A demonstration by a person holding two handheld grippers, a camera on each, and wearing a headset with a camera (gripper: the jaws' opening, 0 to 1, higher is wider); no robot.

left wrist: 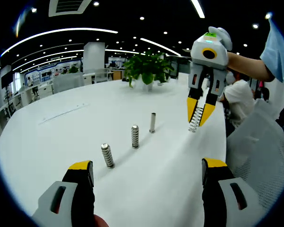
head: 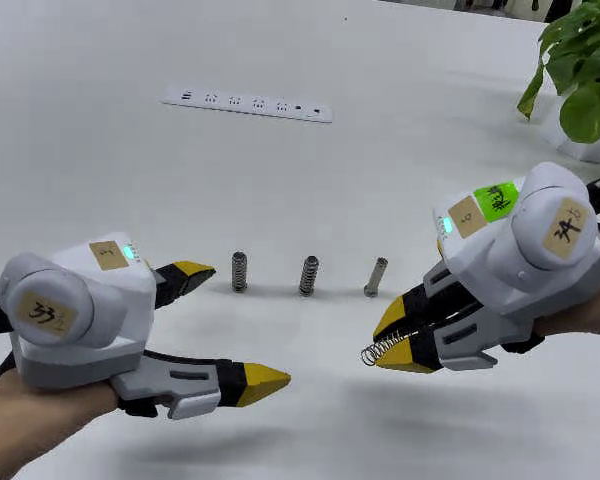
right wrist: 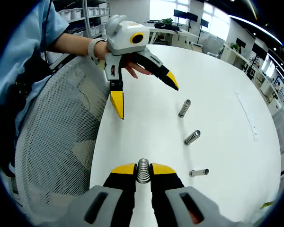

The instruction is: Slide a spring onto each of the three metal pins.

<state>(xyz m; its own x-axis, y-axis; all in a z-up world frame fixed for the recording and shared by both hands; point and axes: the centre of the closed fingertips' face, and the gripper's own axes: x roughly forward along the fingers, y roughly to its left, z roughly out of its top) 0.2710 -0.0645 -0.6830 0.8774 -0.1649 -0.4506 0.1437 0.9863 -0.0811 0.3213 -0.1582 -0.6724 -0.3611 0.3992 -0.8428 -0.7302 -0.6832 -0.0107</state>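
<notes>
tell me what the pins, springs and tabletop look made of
Bare pin: likely steel, smooth grey with a dull sheen. Held spring: thin coiled metal wire, silvery glints. Table: matte white, probably laminate or painted board; can't tell which.

Bright overhead lighting, soft shadows, fisheye edge distortion.

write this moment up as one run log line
loaded: left pin, middle pin | to do: bare pin | right gripper: shut on spring, above table | left gripper: open, holding nothing
</notes>
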